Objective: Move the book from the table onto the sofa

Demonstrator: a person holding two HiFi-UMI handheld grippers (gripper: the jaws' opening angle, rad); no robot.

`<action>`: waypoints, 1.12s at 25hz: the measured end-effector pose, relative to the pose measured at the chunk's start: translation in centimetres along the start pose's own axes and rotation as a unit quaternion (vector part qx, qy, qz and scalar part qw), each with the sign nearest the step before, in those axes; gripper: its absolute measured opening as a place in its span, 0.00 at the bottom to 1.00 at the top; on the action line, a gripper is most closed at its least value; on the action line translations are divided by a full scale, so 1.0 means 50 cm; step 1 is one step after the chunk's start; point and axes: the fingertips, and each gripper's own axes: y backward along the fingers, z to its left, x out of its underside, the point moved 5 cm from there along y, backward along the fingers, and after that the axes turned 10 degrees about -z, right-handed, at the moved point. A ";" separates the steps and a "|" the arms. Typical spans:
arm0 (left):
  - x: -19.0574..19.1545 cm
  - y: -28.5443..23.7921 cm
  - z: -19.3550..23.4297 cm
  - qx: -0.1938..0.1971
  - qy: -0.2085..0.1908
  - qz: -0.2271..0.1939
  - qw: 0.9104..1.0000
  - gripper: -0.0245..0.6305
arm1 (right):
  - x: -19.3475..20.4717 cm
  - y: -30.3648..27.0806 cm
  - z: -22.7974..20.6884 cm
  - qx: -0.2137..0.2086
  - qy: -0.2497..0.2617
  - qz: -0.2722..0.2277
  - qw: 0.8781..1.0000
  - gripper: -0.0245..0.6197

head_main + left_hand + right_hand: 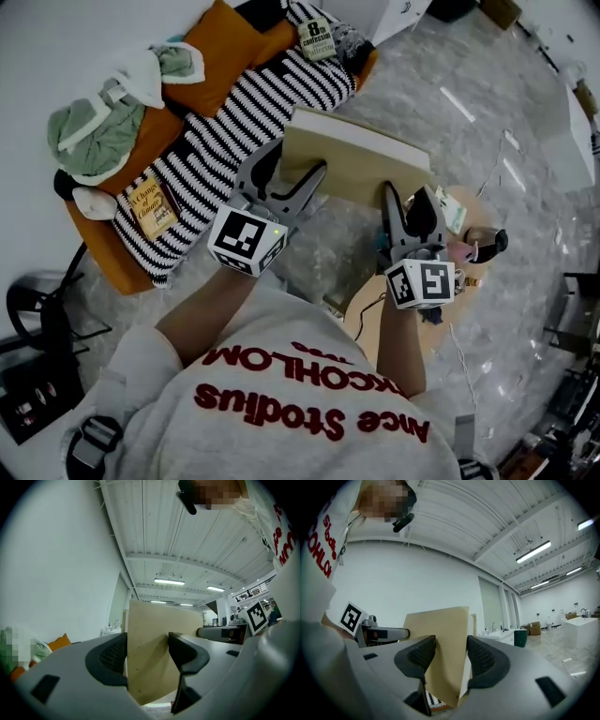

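Two grippers, one book: both are clamped on the tan hardcover book [361, 159], which is off the table and in the air.

- Left gripper [292, 169]: in the left gripper view its jaws [147, 656] are pressed on both faces of the book [154, 634], near one end.
- Right gripper [405, 202]: the right gripper view shows the same, with its pads [451, 660] tight on the cover [440, 639] at the other end.
- Head view: the book's plain cover faces the camera, with the white page block along the far edge. It hangs over the grey marble floor [487, 141], between the round wooden table [364, 305] and the orange sofa [234, 56]. Its left end is just at the edge of the striped blanket [234, 131].
- Already on the sofa: a yellow paperback [153, 206] on the blanket, a second small book [317, 39] at the far end, and a green-and-white cloth heap [103, 131].
- The table carries small clutter, too small to identify.
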 end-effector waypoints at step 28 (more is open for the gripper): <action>-0.064 0.359 0.389 -0.257 -0.050 -0.022 0.965 0.44 | 0.127 -0.365 0.433 -0.261 -0.051 0.014 0.964 0.41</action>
